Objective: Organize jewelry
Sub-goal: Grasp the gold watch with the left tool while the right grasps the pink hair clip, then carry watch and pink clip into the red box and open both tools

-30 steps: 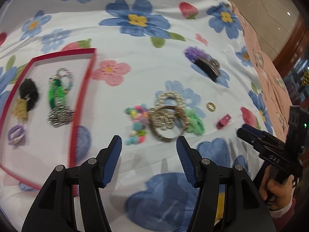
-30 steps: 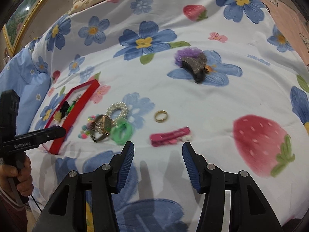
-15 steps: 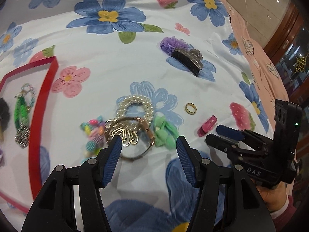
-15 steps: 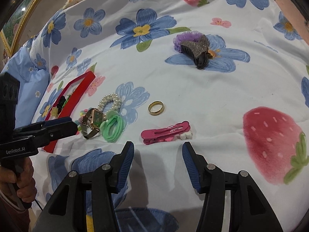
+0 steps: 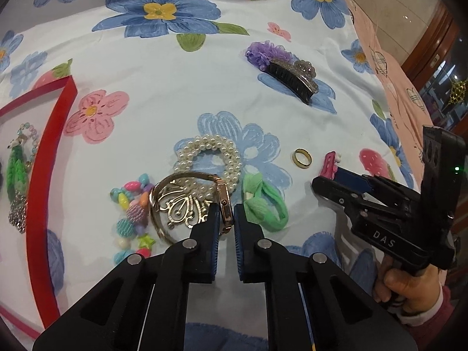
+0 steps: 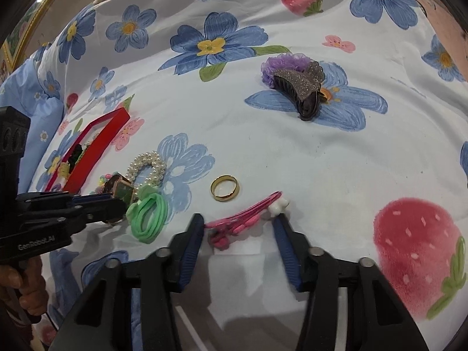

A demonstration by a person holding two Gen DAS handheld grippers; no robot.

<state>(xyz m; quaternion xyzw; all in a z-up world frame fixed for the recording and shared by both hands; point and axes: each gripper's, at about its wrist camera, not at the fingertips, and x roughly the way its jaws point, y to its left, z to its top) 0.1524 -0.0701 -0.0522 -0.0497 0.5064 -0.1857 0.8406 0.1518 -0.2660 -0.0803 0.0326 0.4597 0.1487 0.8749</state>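
Observation:
My left gripper (image 5: 223,215) is shut on the rose-gold watch (image 5: 223,204), which lies over a gold filigree bangle (image 5: 178,207) beside the pearl bracelet (image 5: 210,158), the colourful bead bracelet (image 5: 134,204) and the green hair tie (image 5: 263,204). My right gripper (image 6: 238,223) is open, its jaws on either side of the pink hair clips (image 6: 242,216). A gold ring (image 6: 225,187) lies just beyond them. The red-rimmed tray (image 5: 55,158) at the left holds several pieces. The left gripper also shows in the right wrist view (image 6: 117,204).
A black glitter claw clip (image 6: 304,90) lies on a purple scrunchie (image 6: 280,61) farther back. Everything rests on a soft floral bedsheet (image 6: 321,161). A pink blanket (image 5: 389,58) edges the bed at the right.
My left gripper has moved in over the jewelry pile and shut on the watch. My right gripper has moved forward until its open jaws flank the pink hair clips.

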